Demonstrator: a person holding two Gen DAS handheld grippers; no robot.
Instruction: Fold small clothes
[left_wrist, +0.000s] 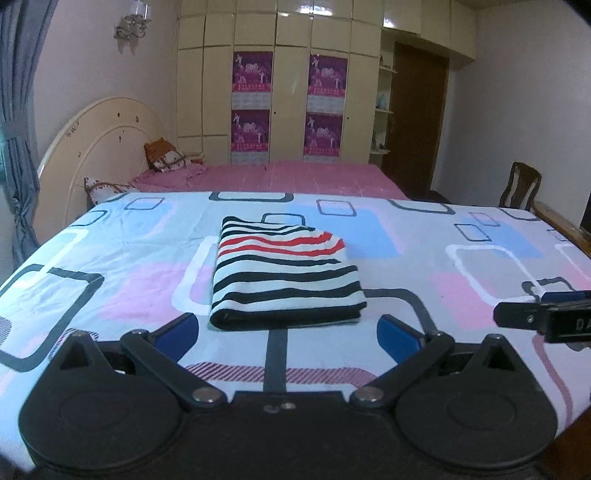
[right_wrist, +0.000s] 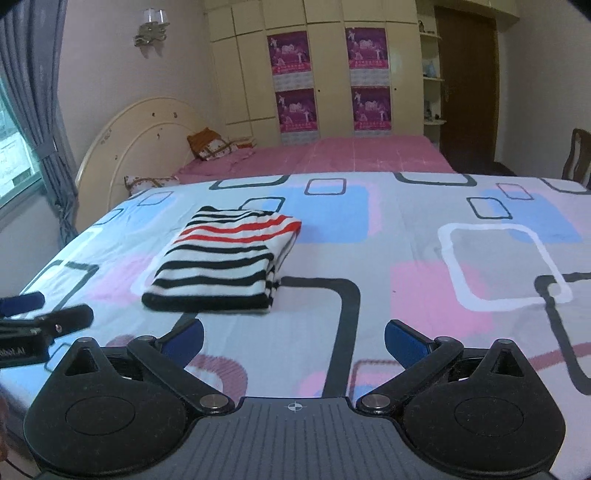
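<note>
Nearest the lens in the left wrist view, the left gripper (left_wrist: 288, 334) has its blue-padded jaws spread wide with nothing between them, poised above the patterned sheet (left_wrist: 110, 258) just short of the garment. The right gripper (right_wrist: 293, 341) is likewise wide open and empty, off to the garment's right side; its tip also pokes into the left wrist view at the right edge. Both tools seem drawn clear so that the fold can lie undisturbed.

Just beyond the left gripper's jaws lies the striped garment (left_wrist: 284, 273), a compact rectangle of black, white and red bands, its thick folded edge facing the cameras and its layers stacked flat. It sits near the middle of the sheet, apart from both grippers. Judging by this neat shape, the folding of this piece looks finished.

Farther off are a pink bed (left_wrist: 295, 177) with cushions (left_wrist: 166, 157) against a cream headboard (left_wrist: 99, 133), then a tall cream wardrobe (left_wrist: 295, 74) bearing four purple posters (left_wrist: 253, 72); their print is too small to read. White lettering on the neighbouring gripper's body is cut off and illegible. A dark door (left_wrist: 417, 122) and wooden chair (left_wrist: 519, 184) stand at right.
</note>
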